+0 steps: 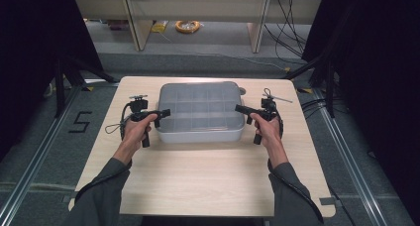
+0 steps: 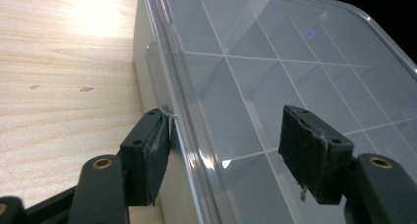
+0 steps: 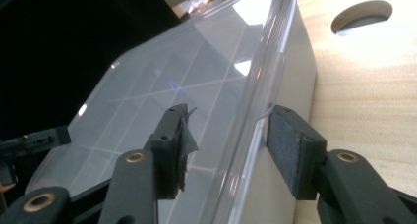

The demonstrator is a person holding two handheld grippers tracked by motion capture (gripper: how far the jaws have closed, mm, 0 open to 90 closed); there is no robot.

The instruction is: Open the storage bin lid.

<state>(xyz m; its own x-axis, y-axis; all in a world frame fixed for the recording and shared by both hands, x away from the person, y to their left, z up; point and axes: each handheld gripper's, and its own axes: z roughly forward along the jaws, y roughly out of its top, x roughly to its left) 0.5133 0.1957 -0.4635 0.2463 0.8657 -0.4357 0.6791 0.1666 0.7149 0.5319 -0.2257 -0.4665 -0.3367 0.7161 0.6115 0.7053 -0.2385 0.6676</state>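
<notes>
A grey compartment box [image 1: 200, 112] with a clear lid stands in the middle of the wooden table [image 1: 208, 181]. My left gripper [image 1: 166, 112] is at the box's left end. In the left gripper view its jaws [image 2: 228, 135] straddle the lid's rim [image 2: 184, 116]: one pad is beside the clear side latch [image 2: 156, 71], the other hangs over the lid [image 2: 275, 71] with a gap. My right gripper [image 1: 238, 107] is at the right end. Its jaws [image 3: 228, 130] straddle the rim [image 3: 255, 101] there, one pad over the lid [image 3: 162, 86], one next to the latch [image 3: 275, 81]. Both stand open.
A round hole [image 3: 361, 15] is cut in the table near the box's far right corner. Bare wood lies in front of the box, toward the person. Beyond the table are floor, desk legs and a yellow cable coil [image 1: 187, 26].
</notes>
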